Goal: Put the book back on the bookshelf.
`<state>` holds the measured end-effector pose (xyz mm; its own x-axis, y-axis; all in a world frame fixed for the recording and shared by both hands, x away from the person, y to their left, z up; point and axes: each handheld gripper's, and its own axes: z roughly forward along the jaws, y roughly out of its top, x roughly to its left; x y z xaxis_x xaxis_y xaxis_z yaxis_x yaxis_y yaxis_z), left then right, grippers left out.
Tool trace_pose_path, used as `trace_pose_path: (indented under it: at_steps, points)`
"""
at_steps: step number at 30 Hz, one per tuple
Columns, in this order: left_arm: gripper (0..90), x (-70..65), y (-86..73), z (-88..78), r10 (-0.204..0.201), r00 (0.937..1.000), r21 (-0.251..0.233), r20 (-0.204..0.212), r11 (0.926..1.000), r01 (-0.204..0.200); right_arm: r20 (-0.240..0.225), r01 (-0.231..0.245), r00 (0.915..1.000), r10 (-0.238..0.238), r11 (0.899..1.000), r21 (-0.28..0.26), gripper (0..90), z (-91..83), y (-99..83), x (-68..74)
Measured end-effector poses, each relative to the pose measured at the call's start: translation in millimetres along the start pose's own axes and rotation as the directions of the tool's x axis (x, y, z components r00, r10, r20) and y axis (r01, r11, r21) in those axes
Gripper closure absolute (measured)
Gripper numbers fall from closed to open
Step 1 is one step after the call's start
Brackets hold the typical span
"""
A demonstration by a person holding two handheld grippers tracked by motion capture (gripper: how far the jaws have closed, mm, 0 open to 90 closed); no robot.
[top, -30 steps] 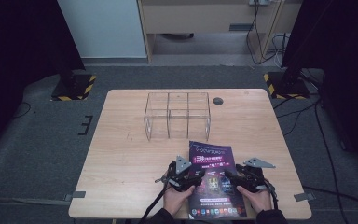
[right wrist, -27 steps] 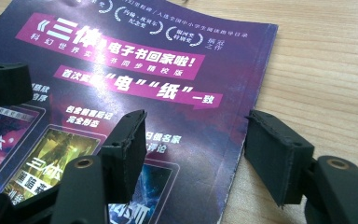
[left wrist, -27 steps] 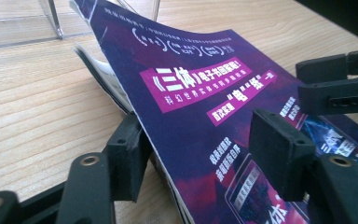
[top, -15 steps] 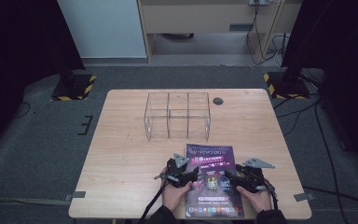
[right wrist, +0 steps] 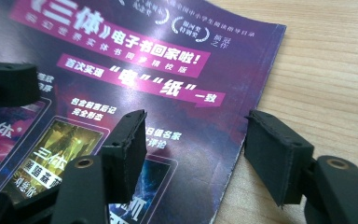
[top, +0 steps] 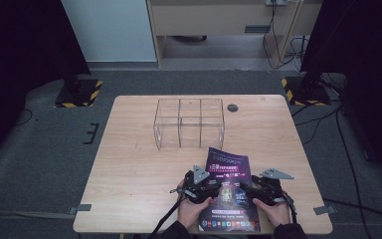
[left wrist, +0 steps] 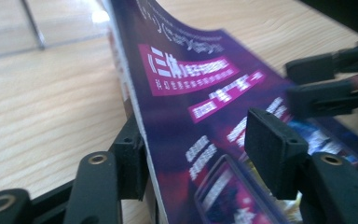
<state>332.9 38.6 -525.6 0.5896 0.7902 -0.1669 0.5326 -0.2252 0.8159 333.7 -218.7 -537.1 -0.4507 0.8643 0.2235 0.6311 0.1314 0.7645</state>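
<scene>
— Which way does the glossy purple magazine [top: 229,189] run?
— Its long axis goes from the person's edge of the pale wooden table [top: 129,169] toward the clear acrylic three-bay box [top: 189,123], title end farthest; it lies at the near edge, tilted slightly left.
— And the hands?
— Both forearms come in from below. The left gripper [top: 201,188] straddles the magazine's raised left edge, one jaw under, one above, its jaws just shifting and not pressing (a gap shows). The right gripper [top: 259,191] straddles the right edge, jaws parted, holding nothing.
— The room?
— Grey carpet, black curtains, yellow-striped stand feet [top: 77,93].
</scene>
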Motion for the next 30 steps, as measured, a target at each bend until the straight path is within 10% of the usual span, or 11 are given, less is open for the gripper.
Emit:
trace_pose_path:
  at_steps: [13, 21, 30]
  points:
    - [43.0, 13.9, -1.4, 7.4, -0.016, 0.9994, 0.045, -0.03, 0.9988, 0.017, 0.004, 0.009, 0.9999, -0.009, 1.0, 0.002, 38.6, 0.1, 0.0, 0.3]
    - [52.2, 8.9, 2.3, -2.2, -0.043, 0.9973, -0.029, 0.059, 0.9986, 0.045, 0.004, 0.009, 1.0, -0.009, 1.0, 0.002, 38.6, 0.1, -0.1, 0.3]
    - [53.0, 12.3, -1.6, 10.0, -0.06, 0.9979, 0.062, 0.026, 0.9964, 0.058, 0.001, 0.0, 1.0, 0.0, 1.0, 0.001, 38.5, 0.0, 0.0, 0.2]
